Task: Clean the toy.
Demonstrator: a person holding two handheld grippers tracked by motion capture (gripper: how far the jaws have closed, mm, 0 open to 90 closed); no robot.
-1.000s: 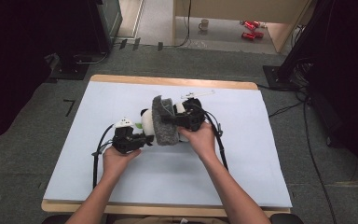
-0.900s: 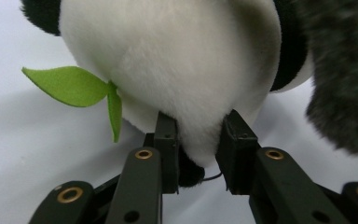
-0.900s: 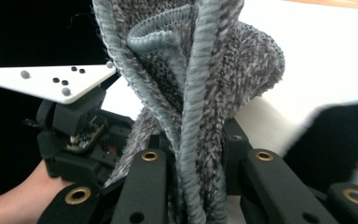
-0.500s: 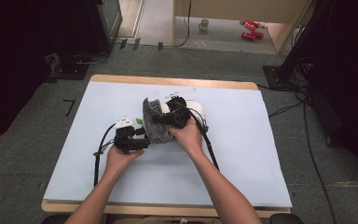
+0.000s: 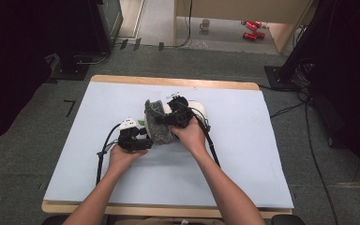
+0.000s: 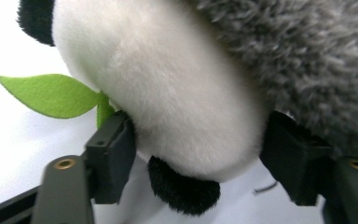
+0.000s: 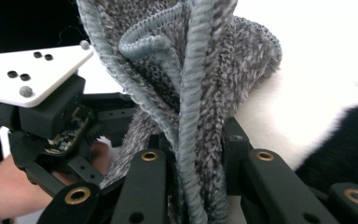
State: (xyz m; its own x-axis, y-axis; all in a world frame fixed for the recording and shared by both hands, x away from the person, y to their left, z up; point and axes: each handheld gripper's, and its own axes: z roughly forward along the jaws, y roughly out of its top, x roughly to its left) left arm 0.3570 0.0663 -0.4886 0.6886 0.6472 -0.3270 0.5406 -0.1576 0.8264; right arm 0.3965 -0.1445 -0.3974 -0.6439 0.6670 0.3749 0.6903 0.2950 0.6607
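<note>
1. The bench (image 5: 262, 154) has a pale blue-white sheet over it, with the wooden edge peeking out along the far side and the near corners.
2. On the floor past the bench there's a white mug (image 5: 206, 24), standing upright.
3. Near the mug, off to the right, a couple of red things (image 5: 250, 29) lie on the floor, too small to make out.
4. Black cables (image 5: 309, 140) snake over the grey carpet on the right.

Grey knit cloth (image 5: 156, 123) over plush panda (image 6: 168, 93)
</note>
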